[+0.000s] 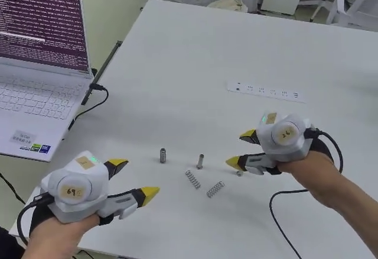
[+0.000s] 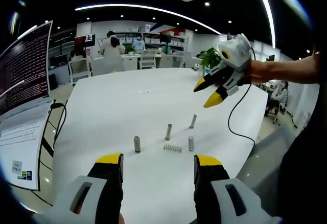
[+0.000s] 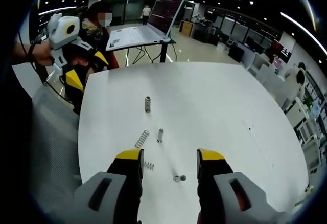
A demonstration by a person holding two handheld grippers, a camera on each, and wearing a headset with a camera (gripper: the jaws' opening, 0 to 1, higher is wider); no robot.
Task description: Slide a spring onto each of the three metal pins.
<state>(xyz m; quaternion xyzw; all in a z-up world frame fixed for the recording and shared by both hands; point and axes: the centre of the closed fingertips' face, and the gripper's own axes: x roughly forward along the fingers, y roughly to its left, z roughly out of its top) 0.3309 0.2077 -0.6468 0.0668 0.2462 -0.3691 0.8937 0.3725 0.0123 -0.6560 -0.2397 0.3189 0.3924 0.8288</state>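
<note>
Three short metal pins stand on the white table [image 1: 195,64]. The left pin [image 1: 162,155] wears a spring; the middle pin [image 1: 200,161] and the right pin [image 1: 239,172] are bare. Two loose springs [image 1: 192,179] [image 1: 215,189] lie flat just in front of them. My left gripper [image 1: 133,178] hovers open at the near left, empty, with the sprung pin [image 2: 137,143] and a spring [image 2: 172,148] ahead of its jaws. My right gripper [image 1: 240,148] is open and empty, just above the right pin [image 3: 179,178], which sits between its jaws.
An open laptop [image 1: 35,64] sits at the left with a black cable [image 1: 88,108] beside it. A white power strip [image 1: 266,90] lies behind the pins. The table's near edge runs just below my left gripper. Office chairs stand beyond the far edge.
</note>
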